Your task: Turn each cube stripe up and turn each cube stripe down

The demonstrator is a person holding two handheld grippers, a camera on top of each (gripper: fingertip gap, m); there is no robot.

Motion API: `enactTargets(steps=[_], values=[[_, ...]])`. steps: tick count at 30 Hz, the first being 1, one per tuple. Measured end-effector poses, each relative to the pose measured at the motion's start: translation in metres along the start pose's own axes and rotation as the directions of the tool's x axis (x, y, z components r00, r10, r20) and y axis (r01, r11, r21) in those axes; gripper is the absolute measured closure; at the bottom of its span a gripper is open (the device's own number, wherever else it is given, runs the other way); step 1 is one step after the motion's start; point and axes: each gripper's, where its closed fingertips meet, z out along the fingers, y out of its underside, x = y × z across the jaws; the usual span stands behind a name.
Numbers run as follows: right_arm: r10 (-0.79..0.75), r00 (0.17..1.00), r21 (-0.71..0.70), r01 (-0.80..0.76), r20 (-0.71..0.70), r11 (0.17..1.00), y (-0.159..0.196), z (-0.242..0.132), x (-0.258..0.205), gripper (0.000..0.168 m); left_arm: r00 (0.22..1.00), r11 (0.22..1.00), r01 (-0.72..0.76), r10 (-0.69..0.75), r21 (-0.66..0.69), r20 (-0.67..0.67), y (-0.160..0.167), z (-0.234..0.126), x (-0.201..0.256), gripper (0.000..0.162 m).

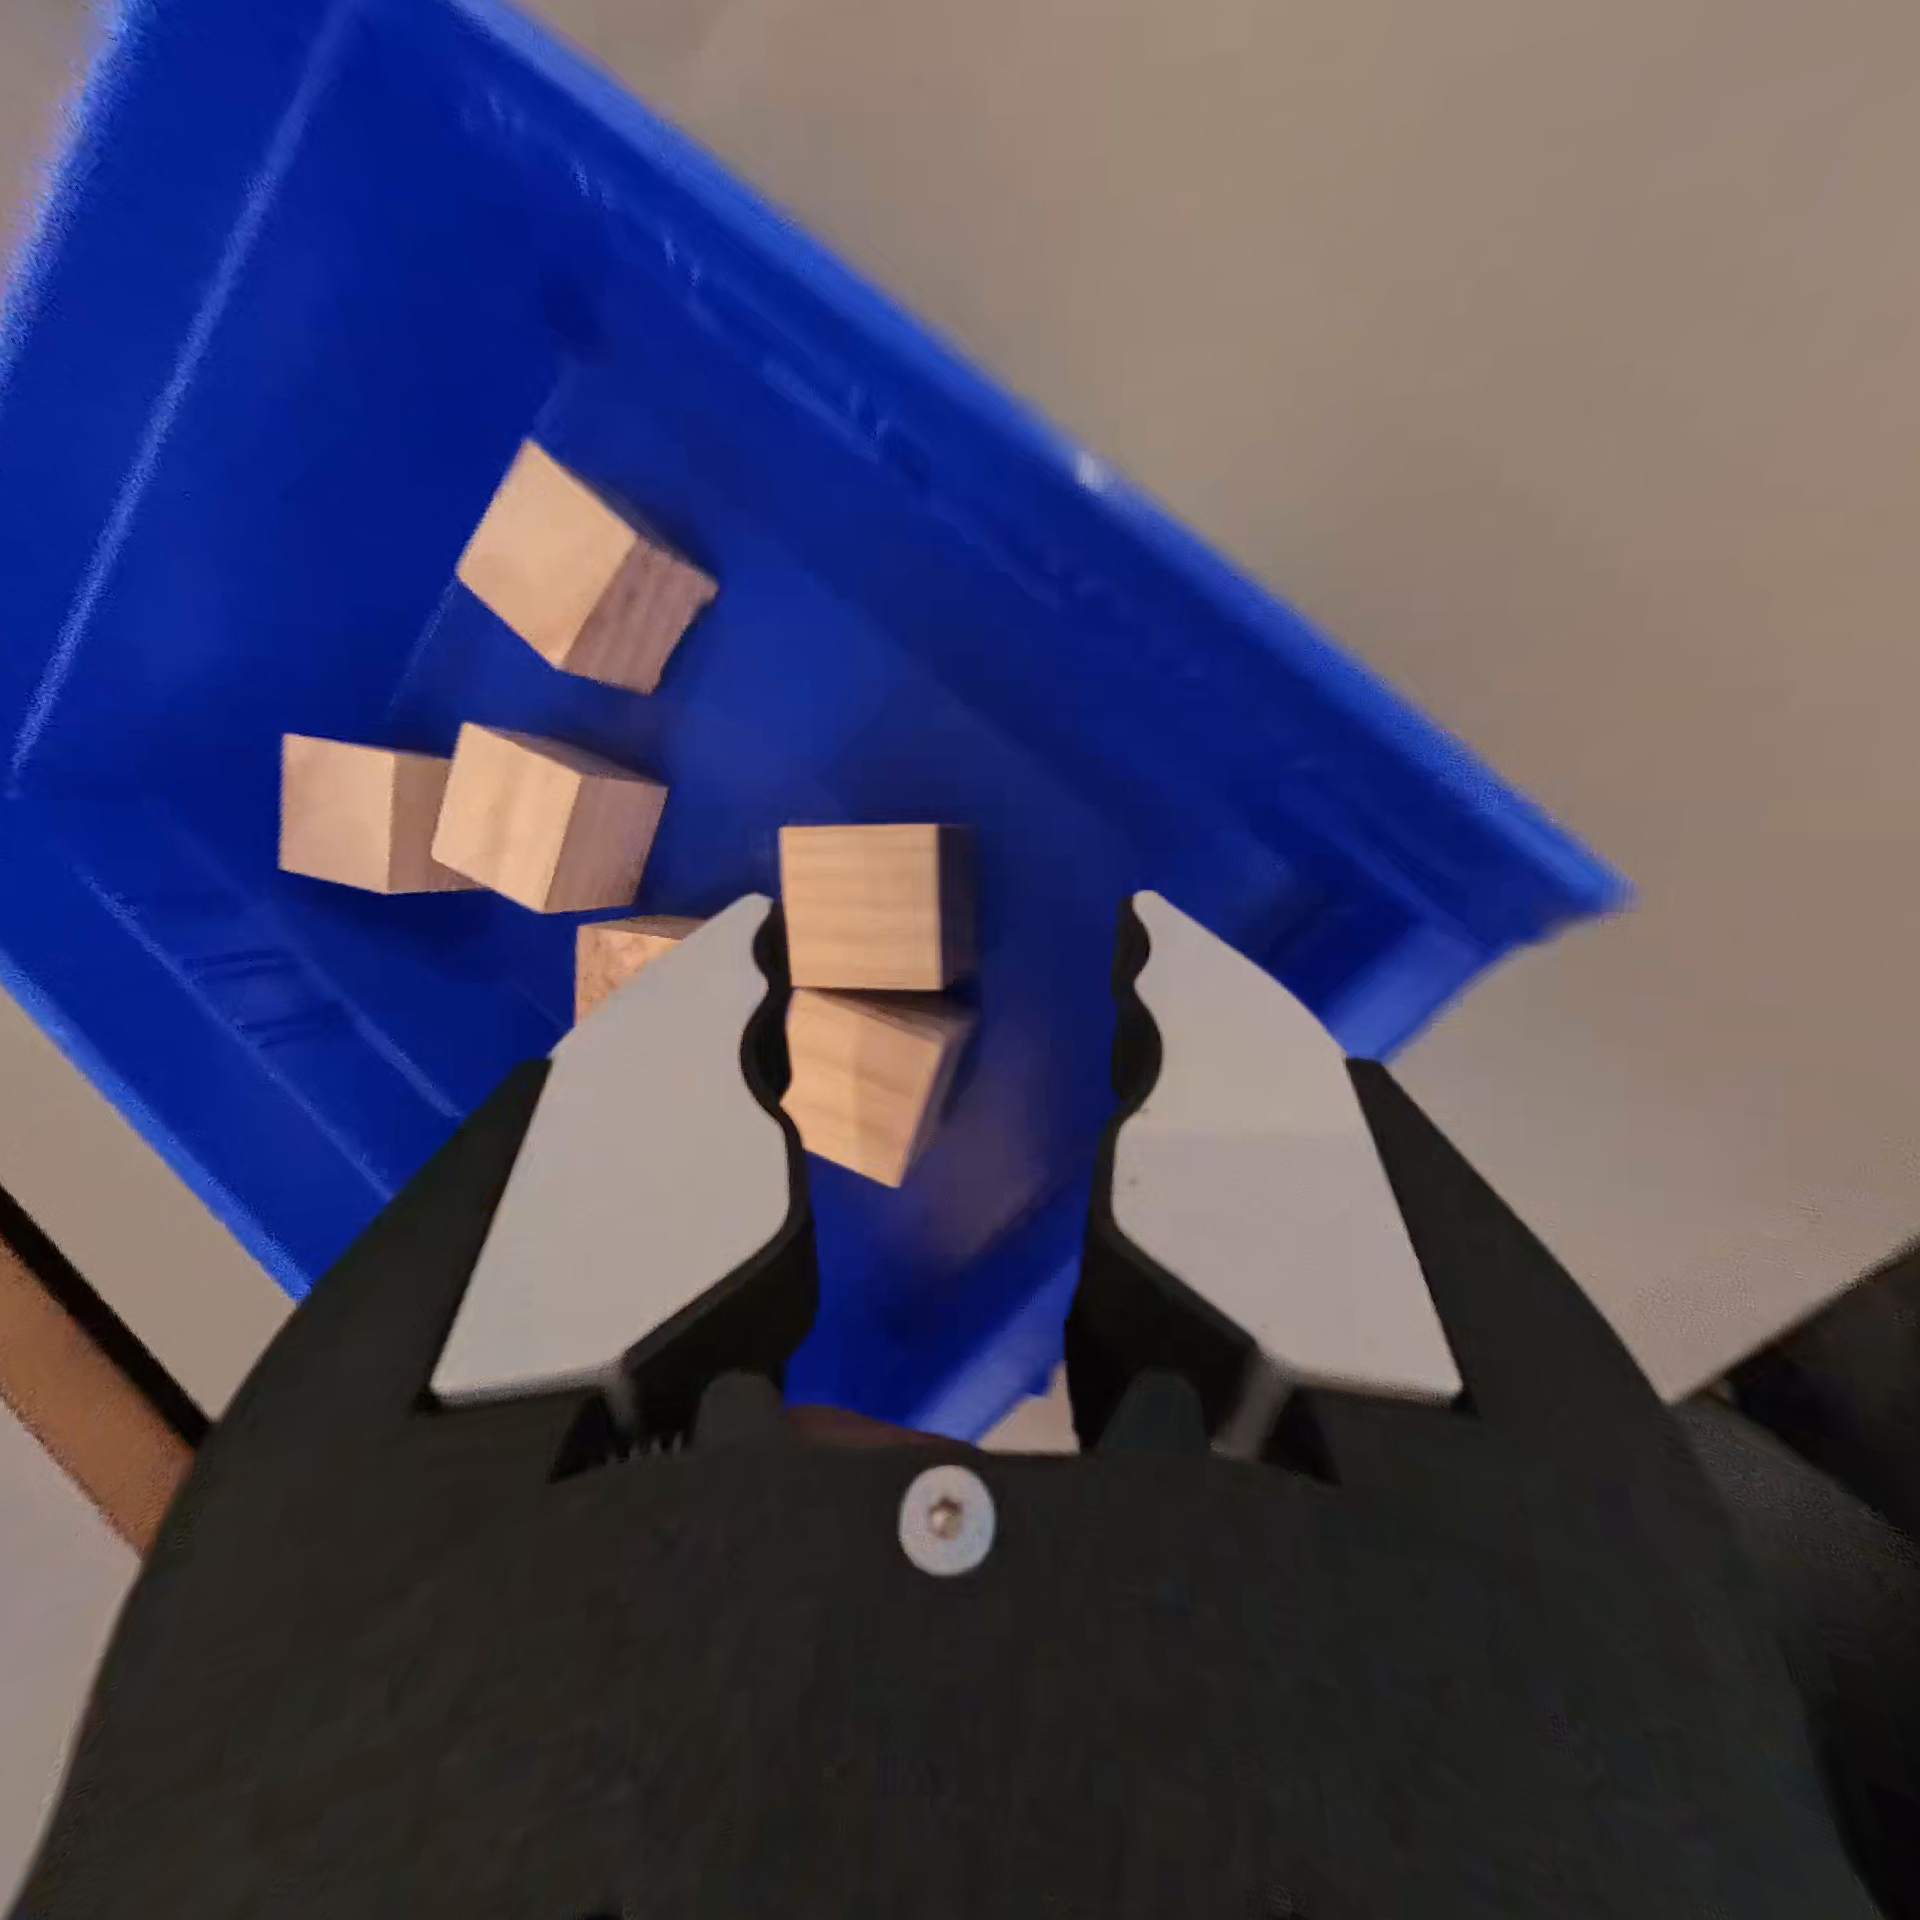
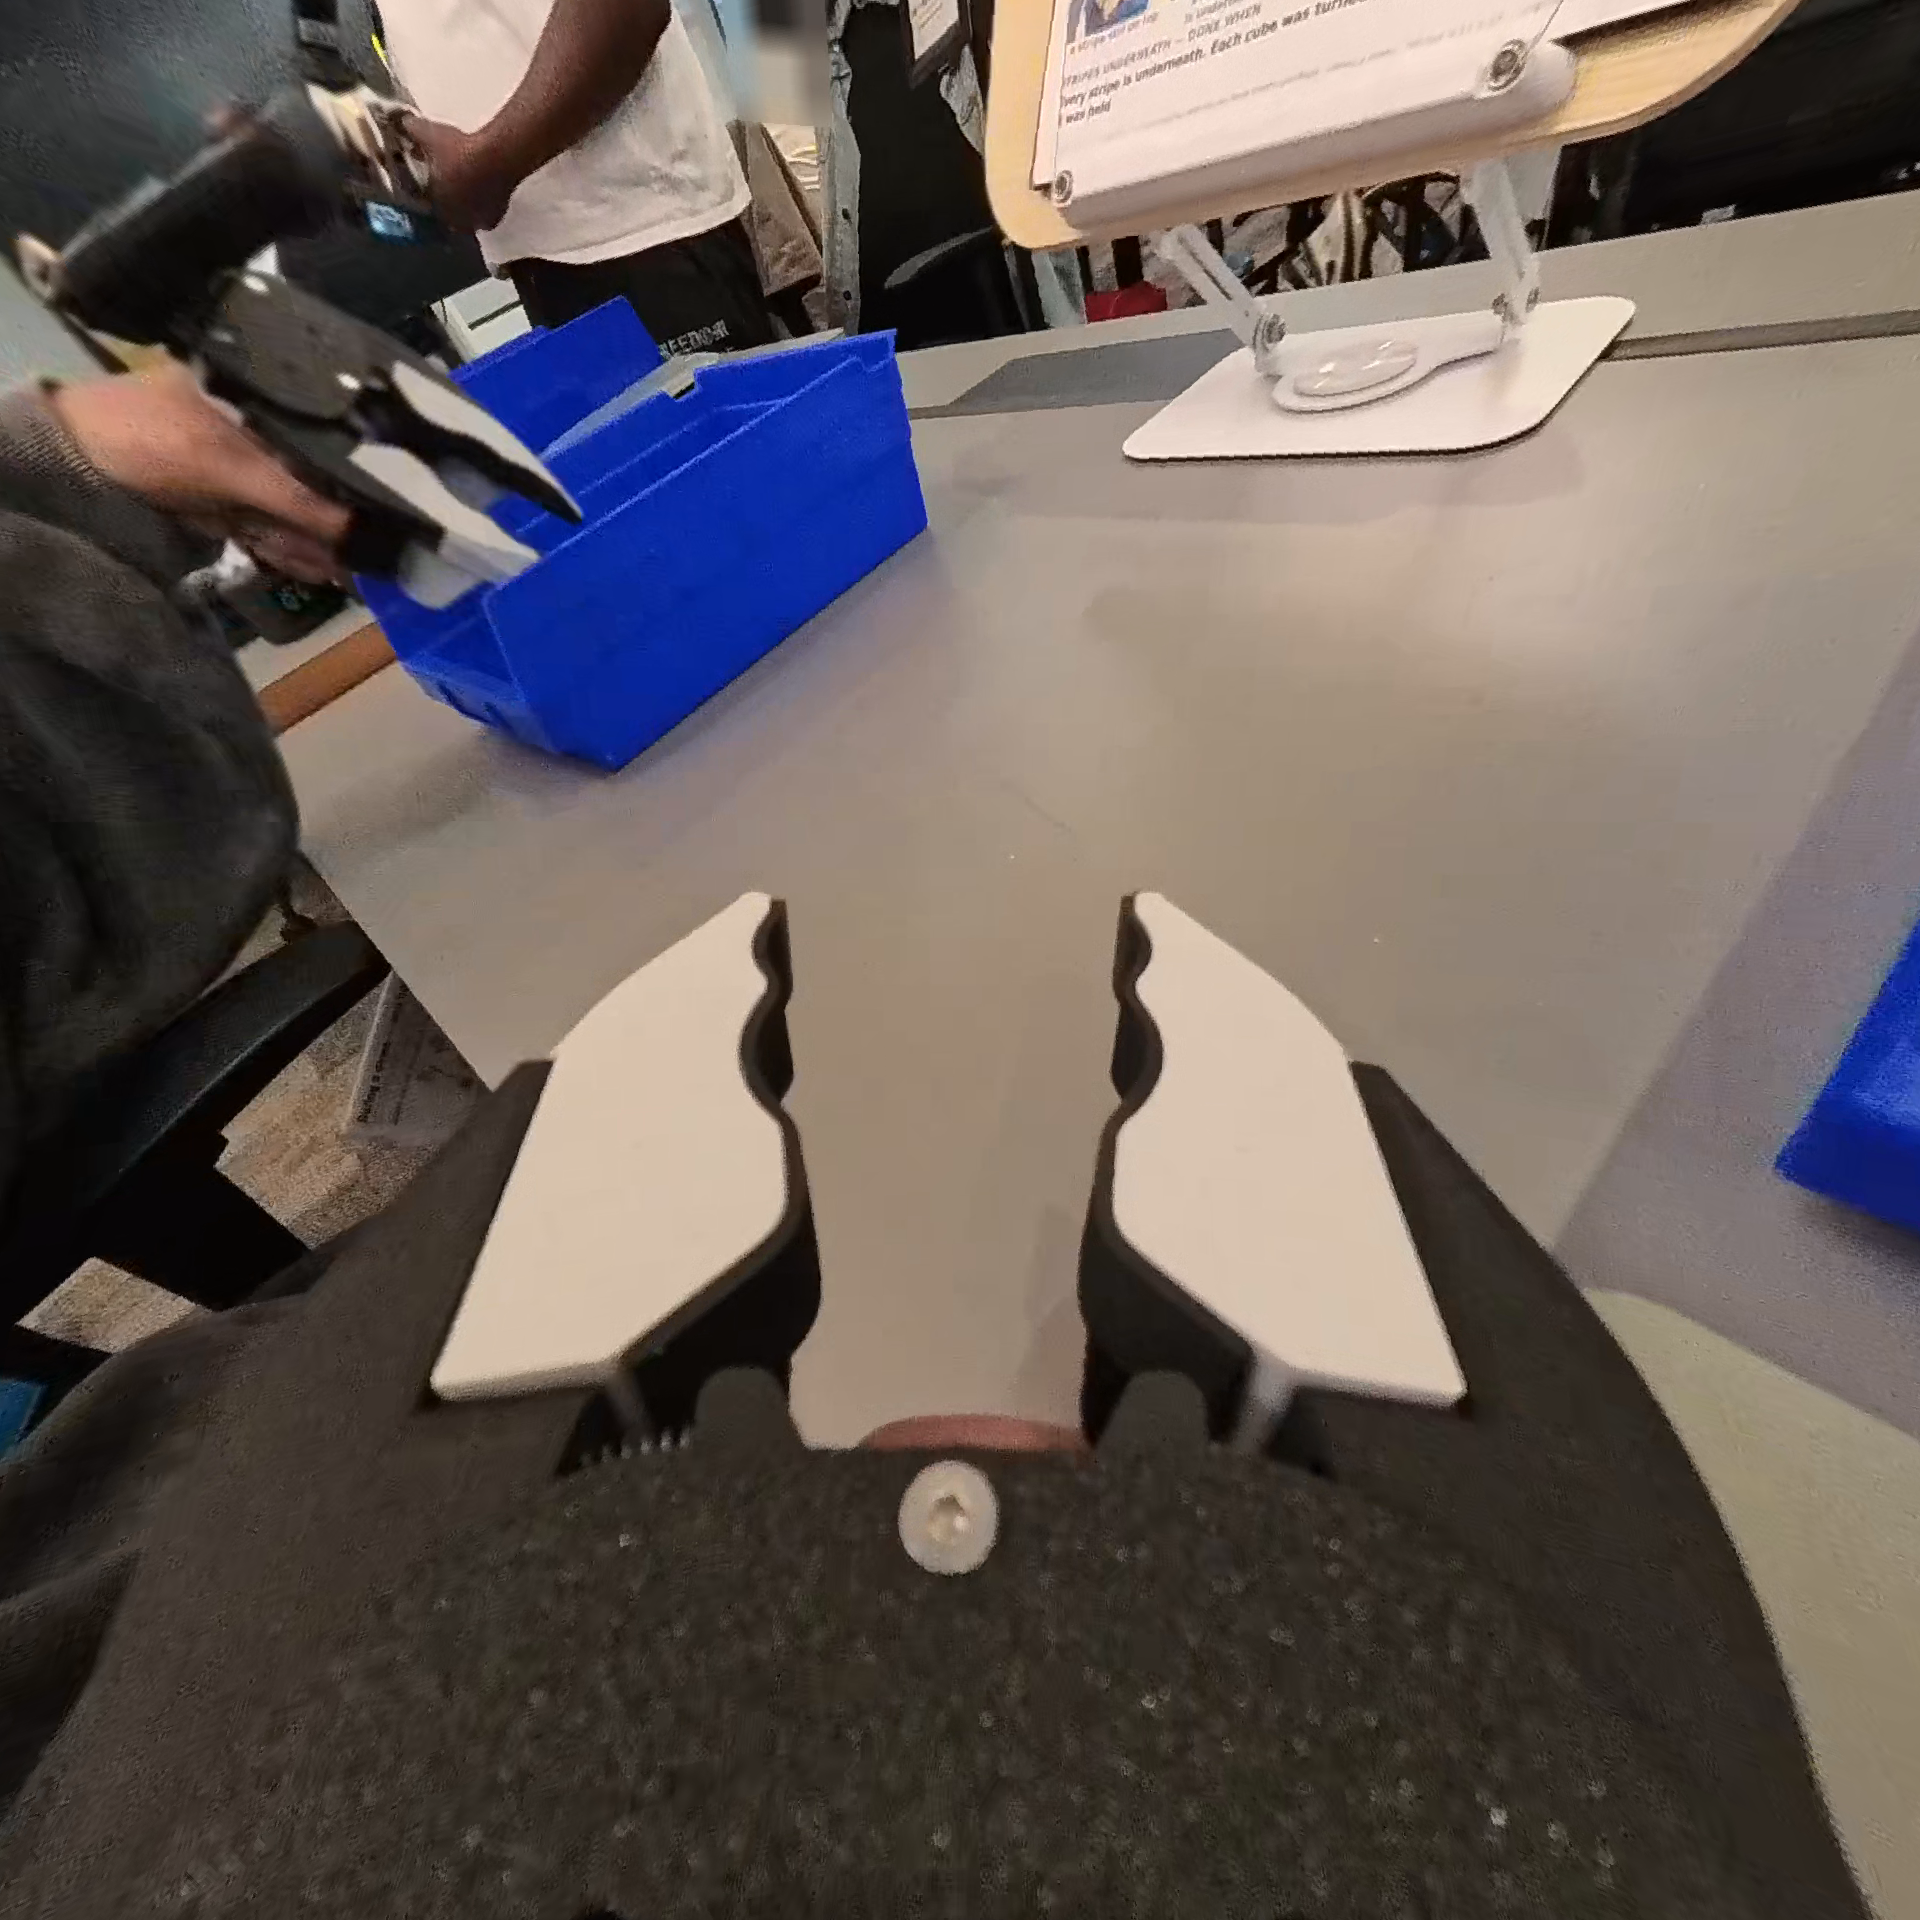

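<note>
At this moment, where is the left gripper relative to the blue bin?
In the right wrist view, the left gripper hangs open over the near end of the blue bin at left; its own view shows the wooden cubes below its fingers.

Left wrist view is motion-blurred, so no stripe can be told on any cube. One cube [image 1: 623, 961] is mostly hidden behind the left gripper [image 1: 945, 914] finger; another [image 1: 348, 810] is partly covered by its neighbour [image 1: 540, 821]. The blue bin [image 1: 935, 540] is cut by the left edge. In right wrist view, bin contents are hidden by its wall, and a second blue object [image 2: 1860, 1112] is cut off at the right edge.
</note>
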Motion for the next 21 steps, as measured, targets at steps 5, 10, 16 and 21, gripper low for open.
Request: enactTargets(steps=[5,10,16,21], values=[[-0.016,1.000,-0.019,0.017,0.008,1.000,0.003,-0.001,-0.002,0.111,0.999,0.984,0.027,-0.032,-0.176,-0.027,0.017,0.049,-0.025,0.104],[-0.004,1.000,-0.042,0.005,0.025,0.999,0.008,0.001,0.001,0.111,0.986,0.973,0.057,-0.089,-0.222,-0.139,0.028,0.066,-0.020,0.118],[0.013,1.000,-0.043,-0.012,0.028,0.999,0.008,0.000,0.003,0.114,0.979,0.994,0.081,-0.094,-0.075,-0.183,0.007,0.027,-0.027,0.117],[-0.018,1.000,-0.030,0.019,0.024,0.999,0.008,0.002,0.005,0.114,0.941,0.951,0.219,-0.147,0.218,-0.306,-0.033,-0.010,-0.010,0.118]])
